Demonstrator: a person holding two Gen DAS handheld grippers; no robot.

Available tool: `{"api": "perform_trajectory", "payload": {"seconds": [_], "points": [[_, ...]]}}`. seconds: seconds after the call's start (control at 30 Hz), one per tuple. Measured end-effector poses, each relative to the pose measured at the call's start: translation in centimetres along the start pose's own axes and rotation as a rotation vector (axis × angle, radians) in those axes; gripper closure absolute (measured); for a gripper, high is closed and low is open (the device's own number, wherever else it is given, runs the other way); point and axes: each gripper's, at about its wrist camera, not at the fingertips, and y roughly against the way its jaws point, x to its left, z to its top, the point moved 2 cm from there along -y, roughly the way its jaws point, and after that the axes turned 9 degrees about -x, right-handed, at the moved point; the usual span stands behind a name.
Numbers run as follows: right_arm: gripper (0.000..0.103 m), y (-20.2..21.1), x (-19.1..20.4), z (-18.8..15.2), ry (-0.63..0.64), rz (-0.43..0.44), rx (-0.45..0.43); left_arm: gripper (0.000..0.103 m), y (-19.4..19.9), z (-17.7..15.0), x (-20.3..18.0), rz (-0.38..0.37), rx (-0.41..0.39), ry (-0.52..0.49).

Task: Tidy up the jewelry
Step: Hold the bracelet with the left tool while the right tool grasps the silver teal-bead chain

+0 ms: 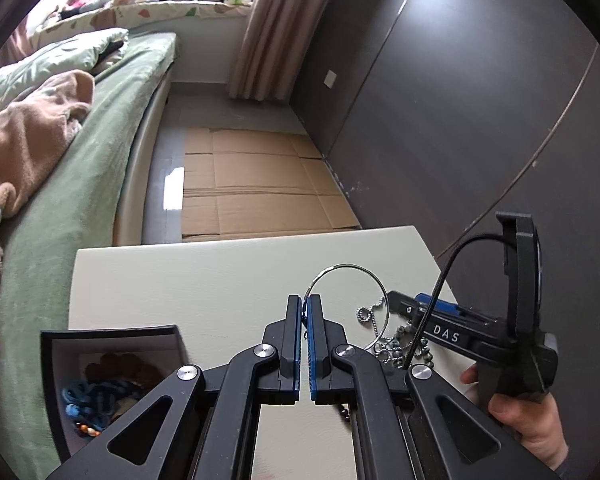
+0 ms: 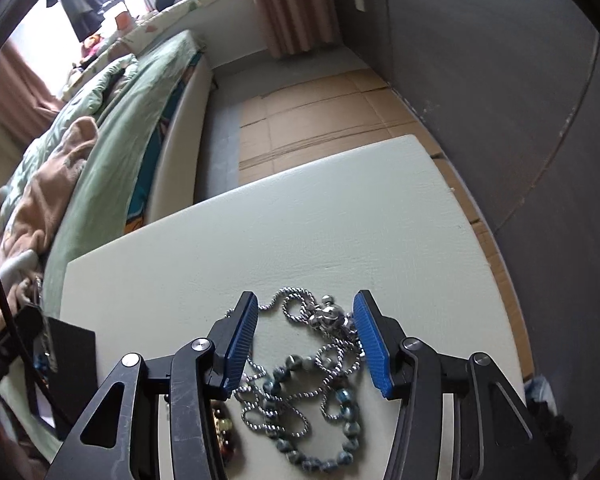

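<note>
My left gripper is shut on the rim of a thin silver bangle, which stands up over the pale table. To its right lies a tangle of silver chain and blue-grey beads. A hand holds my right gripper over that tangle. In the right wrist view the right gripper is half open, its blue pads on either side of the silver chain and the beaded necklace. The chain brushes the right pad but is not squeezed. Amber beads show under the left finger.
An open black box with blue and brown jewelry inside stands at the table's left front; its side shows as a black box in the right wrist view. A bed with a green cover runs along the left. Flattened cardboard covers the floor beyond the table; a dark wall stands right.
</note>
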Motion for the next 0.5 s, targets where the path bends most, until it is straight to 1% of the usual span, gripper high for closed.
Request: {"api": "perform_trajectory", "payload": {"seconds": [0.03,0.13,0.23,0.37,0.5], "points": [[0.052,0.0,0.0,0.0,-0.001,0.01,0.004,0.101,0.2,0.1,0.2,0.002,-0.003,0.003],[0.052,-0.2,-0.1,-0.5,-0.045,0.072,0.052,0.101,0.7,0.2,0.8,0.006,-0.01,0.013],[0.052,0.0,-0.1,-1.0,-0.043,0.08,0.076,0.101,1.1,0.2,1.3,0.008,-0.012,0.021],[0.052,0.3,1.2,-1.9,0.051,0.041,0.118,0.101,1.5,-0.1,1.3,0.008,-0.013,0.021],[0.052,0.7,2.0,-2.6,0.14,-0.013,0.13,0.101,1.9,-0.2,1.3,0.008,-0.016,0.02]]}}
